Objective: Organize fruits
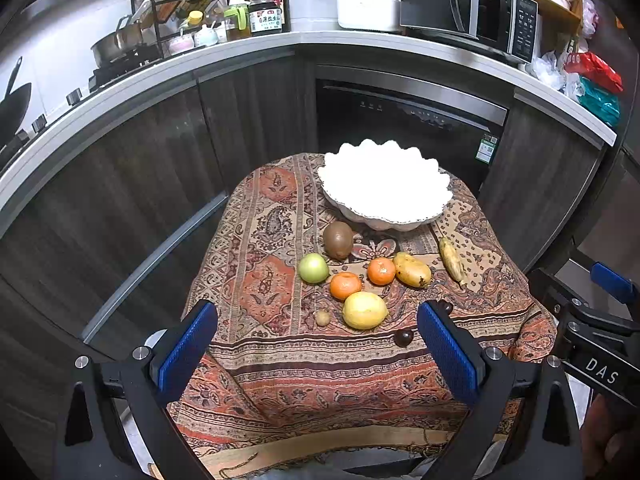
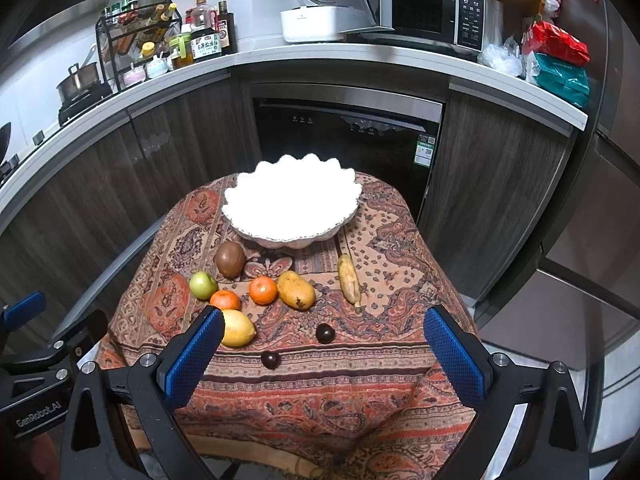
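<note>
A white scalloped bowl (image 1: 384,188) (image 2: 294,204) stands empty at the far end of a small table under a patterned cloth (image 1: 280,360). In front of it lie a kiwi (image 1: 338,240), a green apple (image 1: 313,268), two tangerines (image 1: 345,285) (image 1: 381,271), a mango (image 1: 412,269), a small banana (image 1: 451,260), a lemon (image 1: 364,310), a small tan fruit (image 1: 322,317) and two dark round fruits (image 2: 325,333) (image 2: 271,359). My left gripper (image 1: 318,344) is open and empty above the near table edge. My right gripper (image 2: 324,348) is open and empty, hovering near the lemon (image 2: 236,328).
A curved kitchen counter (image 1: 240,52) runs behind the table with a spice rack (image 1: 176,4), bottles, a rice cooker (image 1: 368,4) and a microwave (image 1: 472,8). A dishwasher front (image 2: 348,140) lies behind the bowl. Dark cabinets flank it.
</note>
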Action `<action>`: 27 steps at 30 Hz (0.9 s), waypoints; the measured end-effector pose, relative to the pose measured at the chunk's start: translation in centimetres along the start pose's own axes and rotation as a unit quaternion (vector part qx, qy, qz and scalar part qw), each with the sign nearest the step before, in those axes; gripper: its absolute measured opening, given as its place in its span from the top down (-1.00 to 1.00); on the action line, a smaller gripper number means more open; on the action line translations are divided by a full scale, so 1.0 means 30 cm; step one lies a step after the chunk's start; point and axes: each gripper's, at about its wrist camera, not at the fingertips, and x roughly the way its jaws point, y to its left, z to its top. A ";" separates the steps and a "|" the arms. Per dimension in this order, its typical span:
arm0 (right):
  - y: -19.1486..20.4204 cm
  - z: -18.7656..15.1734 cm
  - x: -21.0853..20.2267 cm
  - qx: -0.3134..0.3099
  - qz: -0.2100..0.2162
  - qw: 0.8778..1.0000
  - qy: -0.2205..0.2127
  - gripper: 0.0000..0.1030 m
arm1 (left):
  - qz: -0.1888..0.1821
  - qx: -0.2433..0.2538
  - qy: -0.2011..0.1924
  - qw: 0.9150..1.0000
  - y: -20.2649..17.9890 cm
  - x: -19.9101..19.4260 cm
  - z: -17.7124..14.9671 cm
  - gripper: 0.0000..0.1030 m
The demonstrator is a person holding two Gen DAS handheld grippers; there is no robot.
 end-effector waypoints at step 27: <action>-0.001 -0.008 0.003 0.003 -0.002 1.000 0.001 -0.96 | 0.000 0.002 0.003 1.000 -0.011 0.003 -0.010 -0.97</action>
